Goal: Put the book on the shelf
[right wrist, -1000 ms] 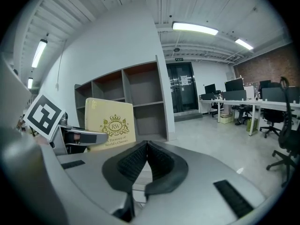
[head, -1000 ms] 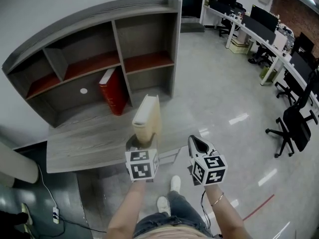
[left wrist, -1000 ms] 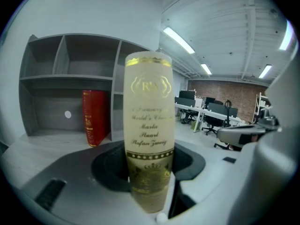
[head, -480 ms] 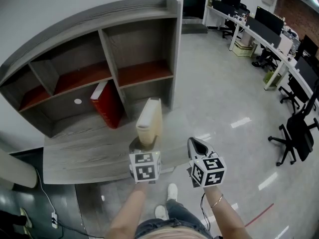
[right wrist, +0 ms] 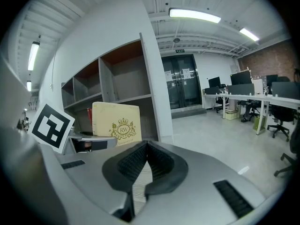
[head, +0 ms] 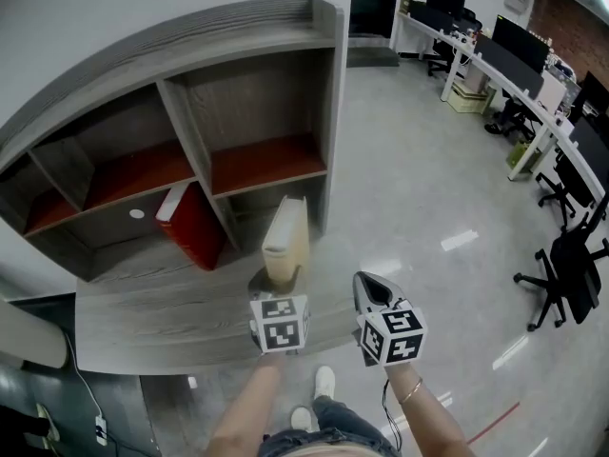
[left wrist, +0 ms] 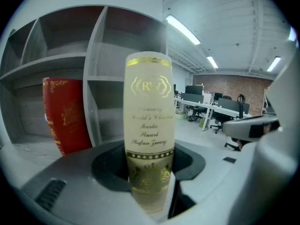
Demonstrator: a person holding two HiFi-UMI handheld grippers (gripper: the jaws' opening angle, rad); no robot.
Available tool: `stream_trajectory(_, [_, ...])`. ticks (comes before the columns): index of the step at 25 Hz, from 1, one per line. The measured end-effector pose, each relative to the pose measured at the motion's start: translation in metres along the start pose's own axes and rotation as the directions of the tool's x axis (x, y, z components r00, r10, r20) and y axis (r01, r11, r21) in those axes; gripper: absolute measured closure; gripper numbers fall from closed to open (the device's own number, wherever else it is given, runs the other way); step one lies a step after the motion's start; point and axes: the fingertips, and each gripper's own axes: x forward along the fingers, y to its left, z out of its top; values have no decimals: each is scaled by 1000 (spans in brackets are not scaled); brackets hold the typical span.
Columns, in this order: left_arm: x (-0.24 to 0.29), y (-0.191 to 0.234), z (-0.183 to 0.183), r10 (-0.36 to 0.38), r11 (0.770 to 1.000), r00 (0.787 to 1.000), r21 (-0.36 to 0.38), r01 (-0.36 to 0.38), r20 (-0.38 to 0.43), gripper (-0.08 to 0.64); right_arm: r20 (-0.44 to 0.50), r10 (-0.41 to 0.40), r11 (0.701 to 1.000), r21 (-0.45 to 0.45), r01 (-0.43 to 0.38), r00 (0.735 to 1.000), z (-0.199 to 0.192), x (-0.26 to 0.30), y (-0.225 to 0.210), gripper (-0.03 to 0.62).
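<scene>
A cream book with gold print (head: 286, 239) stands upright in my left gripper (head: 276, 276), which is shut on its lower end; in the left gripper view its spine (left wrist: 149, 125) rises between the jaws of the left gripper (left wrist: 149, 175). The book hangs above the grey tabletop (head: 143, 322), in front of the grey shelf (head: 324, 84) with red-brown boards. A red book (head: 190, 227) leans in a lower compartment, left of the cream one. My right gripper (head: 366, 284) hovers just right of the left one, shut and empty (right wrist: 146, 146). The right gripper view shows the cream cover (right wrist: 117, 121).
The shelf's lower right compartment (head: 276, 203) lies straight behind the held book. Polished floor spreads to the right, with white desks (head: 495, 74) and black office chairs (head: 561, 265) beyond. A cable and power strip (head: 95, 428) lie on the floor at lower left.
The shelf has grown larger and slid left in the head view as I came closer. Both grippers keep their pose, the left still holding the cream book.
</scene>
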Motion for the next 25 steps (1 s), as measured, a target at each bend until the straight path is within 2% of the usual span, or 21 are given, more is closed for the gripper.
stream_trajectory(15, [90,11,25,53,999,998,1,-53,21,342,-37,-17,1000,17,18,999,3,45,-45,583])
stream_trajectory(25, [131,14,37,63,998,997,16,-64,38,342,-59,-32,999,32,34,998,0,62,-70,583])
